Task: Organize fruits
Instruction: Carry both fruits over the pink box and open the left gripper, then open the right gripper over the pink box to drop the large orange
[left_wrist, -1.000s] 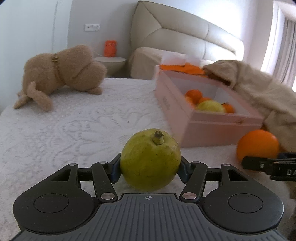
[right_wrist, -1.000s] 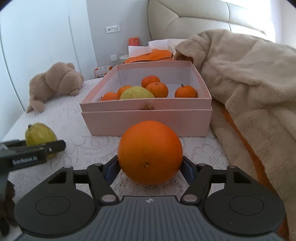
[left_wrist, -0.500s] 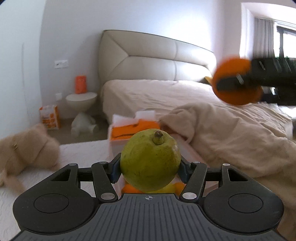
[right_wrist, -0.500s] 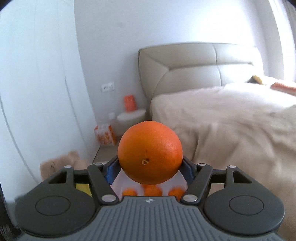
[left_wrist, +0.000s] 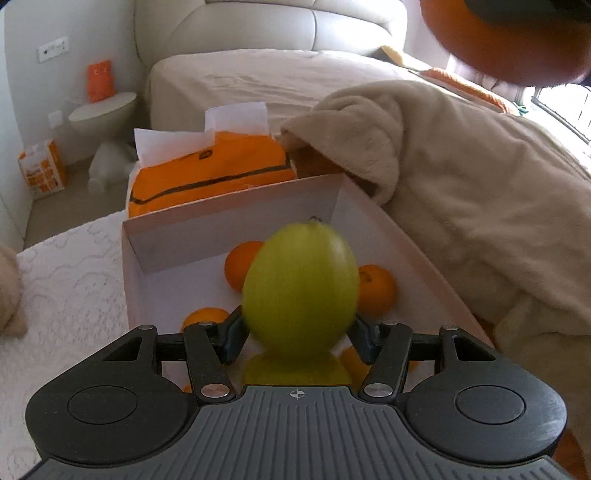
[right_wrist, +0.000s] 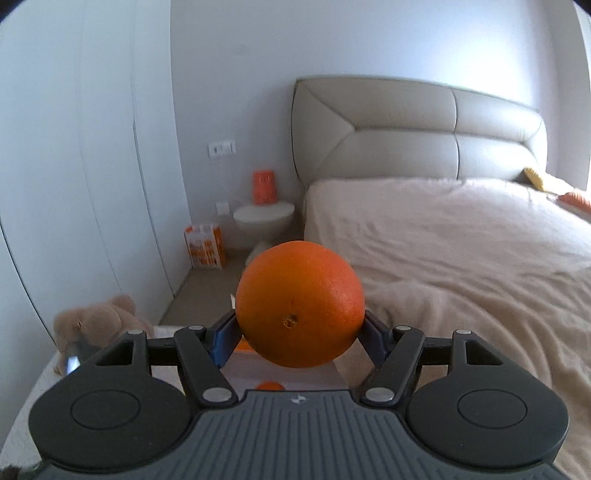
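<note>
The pear (left_wrist: 300, 291) sat between the left tongs' (left_wrist: 297, 334) closing jaws, over the open box (left_wrist: 373, 218). Below and beyond it lay small oranges (left_wrist: 376, 291) in the box. A blanket (left_wrist: 461, 192) crowded the box's right wall; an orange bag (left_wrist: 210, 173) lay past its far wall. The right tongs (right_wrist: 297, 334) clamped a big orange (right_wrist: 300, 303), higher up, facing the bed (right_wrist: 443, 229).
</note>
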